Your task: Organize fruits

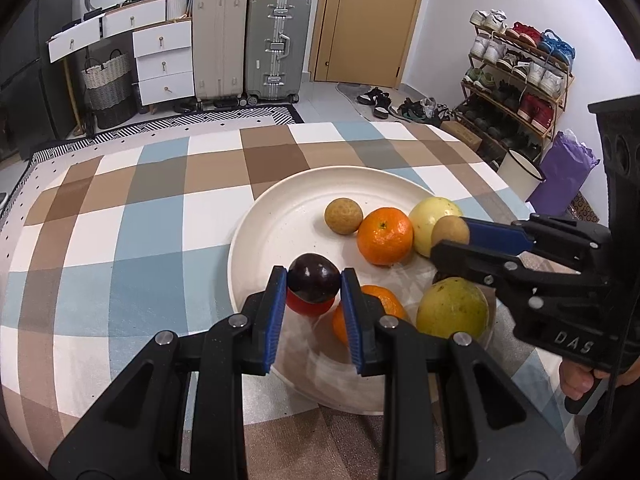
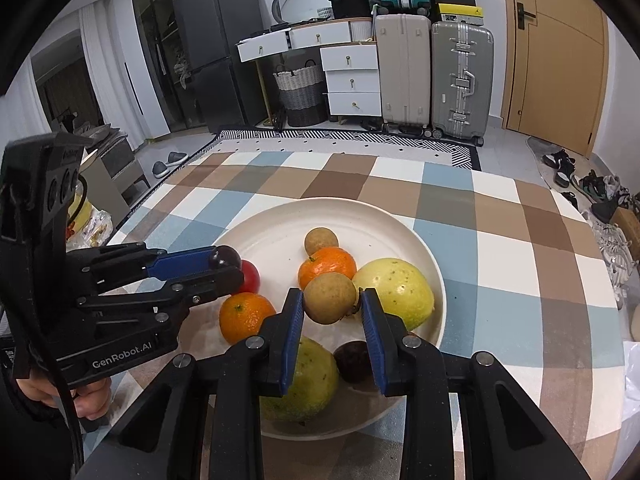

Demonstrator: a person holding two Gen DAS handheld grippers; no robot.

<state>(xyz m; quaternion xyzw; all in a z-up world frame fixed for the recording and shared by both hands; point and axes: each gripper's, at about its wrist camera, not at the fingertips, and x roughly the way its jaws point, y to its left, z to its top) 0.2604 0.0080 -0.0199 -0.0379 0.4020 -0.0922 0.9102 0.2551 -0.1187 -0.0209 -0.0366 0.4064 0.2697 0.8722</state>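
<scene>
A white plate (image 1: pixel 280 216) on the checked tablecloth holds fruit. My left gripper (image 1: pixel 314 280) is shut on a dark purple plum (image 1: pixel 314 277), held just above a red fruit (image 1: pixel 308 307). My right gripper (image 2: pixel 330 300) is shut on a small brown longan (image 2: pixel 330 297) above the plate; it also shows in the left wrist view (image 1: pixel 450 231). On the plate lie another longan (image 1: pixel 343 216), two oranges (image 1: pixel 385 235) (image 1: pixel 380 304), a pale yellow fruit (image 1: pixel 430 216), a green-yellow fruit (image 1: pixel 452 307) and a dark passion fruit (image 2: pixel 354 361).
The checked tablecloth (image 1: pixel 140 208) covers the table. Behind it stand suitcases (image 1: pixel 276 44), white drawers (image 1: pixel 162 62), a woven basket (image 1: pixel 108 84), a wooden door (image 1: pixel 368 20) and a shoe rack (image 1: pixel 516 76). A fridge (image 2: pixel 216 48) shows in the right wrist view.
</scene>
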